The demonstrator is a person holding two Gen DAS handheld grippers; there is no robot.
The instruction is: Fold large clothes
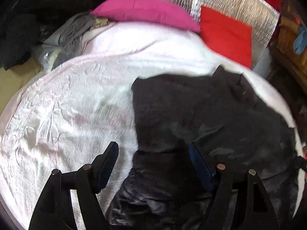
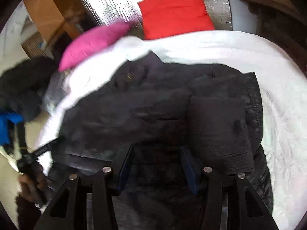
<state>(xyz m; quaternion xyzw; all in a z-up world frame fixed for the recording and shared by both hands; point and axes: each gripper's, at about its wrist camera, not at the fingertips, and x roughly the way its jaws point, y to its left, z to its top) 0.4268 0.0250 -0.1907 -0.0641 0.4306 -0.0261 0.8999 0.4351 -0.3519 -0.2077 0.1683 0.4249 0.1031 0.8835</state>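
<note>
A big dark padded jacket [image 1: 201, 111] lies spread on the white bed sheet [image 1: 67, 99]; one sleeve [image 2: 220, 132] is folded over its body [image 2: 134, 105]. My left gripper [image 1: 153, 149] is open over the jacket's left edge. One finger is above the sheet, the other above dark cloth. My right gripper [image 2: 157, 153] hovers low over the jacket's near part. Its jaws stand partly apart, with dark cloth beneath and between them and no clear pinch. In the right wrist view, the left gripper [image 2: 28, 157] and the person's hand [image 2: 30, 184] show at the jacket's left side.
A pink pillow [image 1: 145, 9] and a red cushion [image 1: 226, 34] lie at the head of the bed against a silvery panel [image 2: 107, 3]. Grey and dark clothes [image 1: 63, 32] are heaped off the bed's left side. Wicker furniture [image 1: 289, 38] stands at the right.
</note>
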